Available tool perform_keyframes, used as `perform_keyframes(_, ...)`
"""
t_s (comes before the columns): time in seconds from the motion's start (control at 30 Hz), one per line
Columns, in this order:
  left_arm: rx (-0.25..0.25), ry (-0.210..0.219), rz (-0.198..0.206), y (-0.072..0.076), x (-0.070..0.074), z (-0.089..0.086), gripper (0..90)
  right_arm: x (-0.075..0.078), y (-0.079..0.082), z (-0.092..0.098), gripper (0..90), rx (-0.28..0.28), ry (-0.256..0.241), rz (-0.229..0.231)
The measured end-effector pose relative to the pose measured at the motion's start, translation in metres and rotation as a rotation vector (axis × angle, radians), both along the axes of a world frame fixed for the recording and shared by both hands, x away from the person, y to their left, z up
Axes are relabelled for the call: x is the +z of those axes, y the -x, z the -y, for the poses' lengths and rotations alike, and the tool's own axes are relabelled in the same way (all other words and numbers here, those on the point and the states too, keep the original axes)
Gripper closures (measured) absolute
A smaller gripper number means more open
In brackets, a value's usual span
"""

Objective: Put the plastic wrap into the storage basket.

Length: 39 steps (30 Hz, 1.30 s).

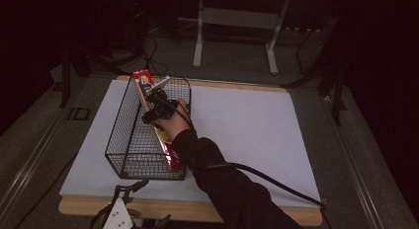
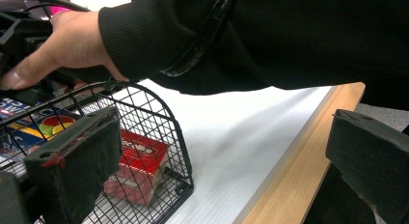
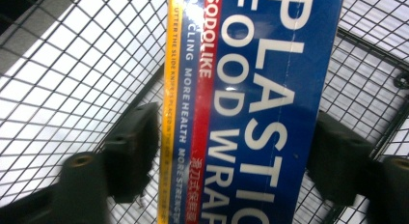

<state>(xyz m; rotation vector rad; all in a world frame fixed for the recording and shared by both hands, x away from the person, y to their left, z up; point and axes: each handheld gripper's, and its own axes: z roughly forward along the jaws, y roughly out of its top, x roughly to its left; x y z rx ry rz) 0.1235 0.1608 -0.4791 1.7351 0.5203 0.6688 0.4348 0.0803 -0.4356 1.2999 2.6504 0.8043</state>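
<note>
A black wire basket (image 1: 116, 140) stands on the left of the white table top (image 1: 247, 130). A long blue and red plastic wrap box (image 1: 145, 81) lies tilted along the basket's right side, its far end above the rim. Its near red end (image 2: 140, 161) rests on the basket's floor by the near corner. My right gripper (image 1: 155, 108) holds the box at its middle; in the right gripper view (image 3: 231, 156) both jaws press its long edges (image 3: 251, 89). My left gripper (image 1: 150, 202) hangs open at the table's front edge, its jaws wide apart (image 2: 222, 175) with nothing between them.
The person's dark sleeve (image 1: 232, 189) crosses the table's near side and a black cable (image 1: 276, 182) trails from it. The wooden front edge (image 2: 299, 156) runs under the left gripper. A grey metal frame (image 1: 237, 21) and floor cables lie beyond the table.
</note>
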Motion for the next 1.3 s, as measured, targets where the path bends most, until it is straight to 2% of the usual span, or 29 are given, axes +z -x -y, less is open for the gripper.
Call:
perform_keyframes(0.07,0.000,-0.001,0.000,0.000,0.000,0.000,0.1,0.002,0.002,0.003,15.1,0.022,-0.013,0.006)
perform_keyframes(0.13,0.000,0.000,0.000,0.000,0.000,0.000,0.1,0.003,0.003,0.007,13.8,0.050,-0.039,-0.016)
perform_keyframes(0.17,0.000,-0.001,-0.001,0.000,0.000,0.001,0.1,0.004,0.004,0.009,12.6,0.060,-0.030,-0.017)
perform_keyframes(0.37,0.002,-0.004,-0.006,-0.001,0.000,0.001,0.0,0.011,0.011,0.022,13.2,0.095,-0.009,0.080)
perform_keyframes(0.43,0.004,-0.003,-0.006,-0.001,0.000,0.001,0.0,0.015,0.012,0.027,13.2,0.112,-0.027,0.089)
perform_keyframes(0.53,0.004,-0.001,-0.010,-0.002,-0.001,0.002,0.1,0.023,0.016,0.038,12.9,0.137,-0.063,0.128)
perform_keyframes(0.57,0.004,-0.001,-0.010,-0.002,-0.001,0.002,0.1,0.023,0.016,0.038,12.9,0.137,-0.063,0.128)
perform_keyframes(0.63,0.002,-0.007,-0.016,-0.003,-0.001,0.003,0.1,0.028,0.019,0.046,12.0,0.158,-0.058,0.162)
perform_keyframes(0.73,0.001,-0.010,-0.019,-0.003,-0.002,0.003,0.1,0.031,0.023,0.056,12.1,0.183,-0.071,0.173)
perform_keyframes(1.03,0.000,-0.010,-0.022,-0.004,-0.002,0.003,0.0,0.047,0.035,0.092,13.4,0.198,-0.125,0.208)
perform_keyframes(1.2,-0.001,-0.013,-0.024,-0.004,-0.002,0.004,0.0,0.048,0.040,0.111,14.1,0.206,-0.142,0.219)
perform_keyframes(1.23,-0.002,-0.012,-0.026,-0.004,-0.002,0.004,0.0,0.047,0.044,0.123,14.0,0.198,-0.146,0.234)
perform_keyframes(1.3,-0.002,-0.012,-0.026,-0.004,-0.002,0.004,0.0,0.045,0.047,0.132,14.0,0.204,-0.140,0.245)
